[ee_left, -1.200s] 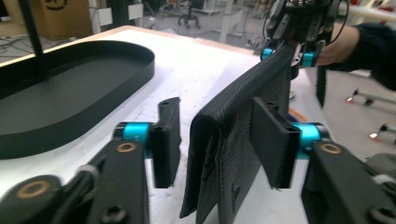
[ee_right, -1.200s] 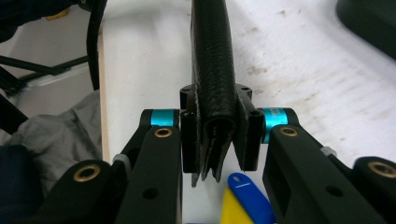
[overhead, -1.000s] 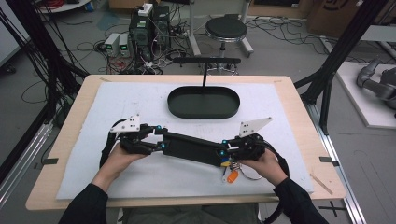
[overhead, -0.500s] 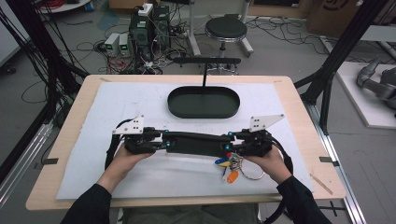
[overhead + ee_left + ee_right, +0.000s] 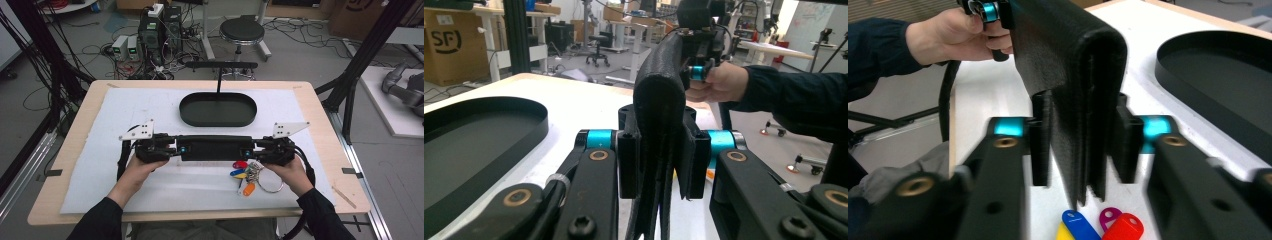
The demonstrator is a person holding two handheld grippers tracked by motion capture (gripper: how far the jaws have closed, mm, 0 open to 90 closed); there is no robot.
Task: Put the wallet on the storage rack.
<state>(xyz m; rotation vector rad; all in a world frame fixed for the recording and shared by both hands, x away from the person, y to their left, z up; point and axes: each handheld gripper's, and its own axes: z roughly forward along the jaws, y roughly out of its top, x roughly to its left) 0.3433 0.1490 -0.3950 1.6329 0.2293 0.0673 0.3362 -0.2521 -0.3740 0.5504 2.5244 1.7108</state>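
"SF" on cardboard box [image 5: 451,47] behind the table

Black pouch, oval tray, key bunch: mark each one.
black pouch [image 5: 216,148], high view, middle of its top face
oval tray [image 5: 218,122], high view, near rim
key bunch [image 5: 244,172], high view, coloured tags below the pouch

Even indoor light, soft shadows; right gripper view blurs near its lower edge.

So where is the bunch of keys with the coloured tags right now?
In the high view the bunch of keys lies on the white mat at the near right, just below the black pouch and beside the right gripper.
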